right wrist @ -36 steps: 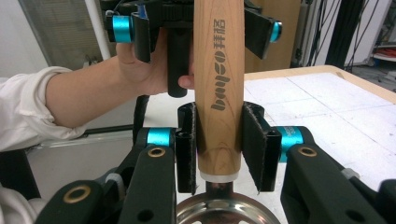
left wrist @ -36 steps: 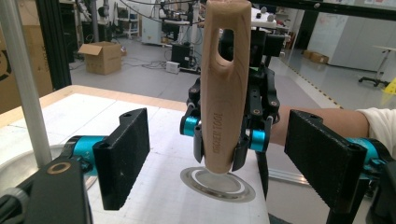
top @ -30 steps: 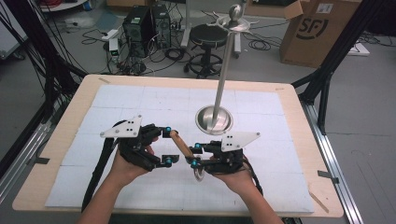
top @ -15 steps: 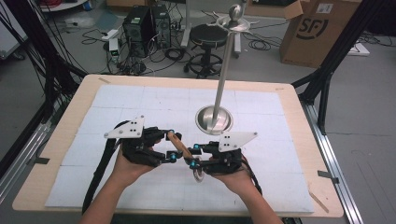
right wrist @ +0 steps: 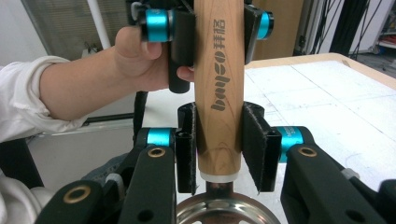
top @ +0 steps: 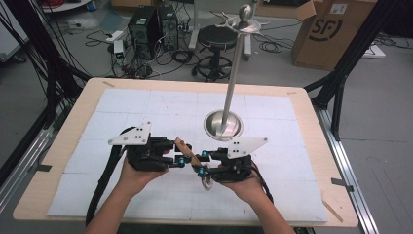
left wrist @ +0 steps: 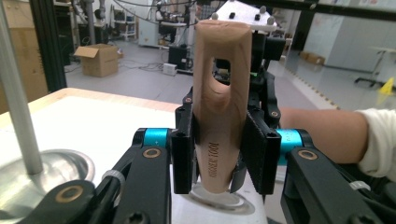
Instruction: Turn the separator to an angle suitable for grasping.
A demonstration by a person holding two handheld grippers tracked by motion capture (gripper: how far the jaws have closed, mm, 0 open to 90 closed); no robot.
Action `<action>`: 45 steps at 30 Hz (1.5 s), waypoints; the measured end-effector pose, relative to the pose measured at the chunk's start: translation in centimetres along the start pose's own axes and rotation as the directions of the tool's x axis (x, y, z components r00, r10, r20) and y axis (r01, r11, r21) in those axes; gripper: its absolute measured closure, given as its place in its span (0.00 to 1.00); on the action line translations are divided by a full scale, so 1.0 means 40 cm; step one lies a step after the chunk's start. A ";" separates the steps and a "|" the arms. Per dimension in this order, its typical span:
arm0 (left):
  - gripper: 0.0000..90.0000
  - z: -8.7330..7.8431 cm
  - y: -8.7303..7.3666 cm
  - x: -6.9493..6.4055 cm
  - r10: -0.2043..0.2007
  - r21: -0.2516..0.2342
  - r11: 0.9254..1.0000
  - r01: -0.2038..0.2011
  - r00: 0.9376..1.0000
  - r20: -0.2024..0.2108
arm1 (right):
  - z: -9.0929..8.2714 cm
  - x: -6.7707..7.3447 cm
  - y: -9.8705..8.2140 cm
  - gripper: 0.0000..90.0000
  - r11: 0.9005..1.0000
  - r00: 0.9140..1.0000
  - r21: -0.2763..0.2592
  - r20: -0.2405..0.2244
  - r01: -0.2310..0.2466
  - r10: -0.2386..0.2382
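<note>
Both claws are on the same tool, a utensil with a wooden handle held just above the white mat of the tabletop, in front of the person. The left claw has just been closing, and its black pads now press on both sides of the handle near the end with the hanging slot, as the left gripper view shows with the printed wood pinched between them. The right claw is clamped on the other end of the handle, right beside the pale collar where the metal part begins, pads tight against the wood on either side. From the high view, the left claw and the right claw face each other, with the handle running slantwise between them and a small metal ring-shaped head hanging below the right one. Just beyond the hands stands a metal stand, with its round base on the mat and its pole leaning up toward the far side, apart from the tool.
</note>
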State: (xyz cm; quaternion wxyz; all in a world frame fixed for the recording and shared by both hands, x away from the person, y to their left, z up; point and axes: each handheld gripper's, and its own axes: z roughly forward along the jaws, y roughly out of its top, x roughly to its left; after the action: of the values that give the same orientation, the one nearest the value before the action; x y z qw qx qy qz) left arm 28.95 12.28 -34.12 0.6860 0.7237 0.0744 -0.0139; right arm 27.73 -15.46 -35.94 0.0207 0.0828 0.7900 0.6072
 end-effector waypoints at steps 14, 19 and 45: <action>0.79 -0.008 0.004 -0.004 0.008 -0.014 1.000 -0.008 1.000 -0.009 | 0.001 0.001 0.002 0.73 1.000 1.000 0.005 0.005 0.008 -0.008; 0.79 -0.013 0.006 -0.002 -0.007 -0.007 1.000 0.007 1.000 -0.012 | -0.002 0.004 0.003 0.82 1.000 1.000 0.003 0.013 0.017 -0.017; 0.79 -0.058 0.013 0.017 0.015 0.018 1.000 -0.013 0.995 -0.099 | -0.036 -0.003 0.006 0.64 0.999 0.997 0.044 0.075 0.011 -0.015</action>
State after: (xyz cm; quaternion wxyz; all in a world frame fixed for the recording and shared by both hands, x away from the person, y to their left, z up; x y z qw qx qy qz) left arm 29.48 14.64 -33.55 0.6754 0.7297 0.1030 0.0262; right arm 27.69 -16.79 -35.34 0.0527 0.1010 0.8023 0.5860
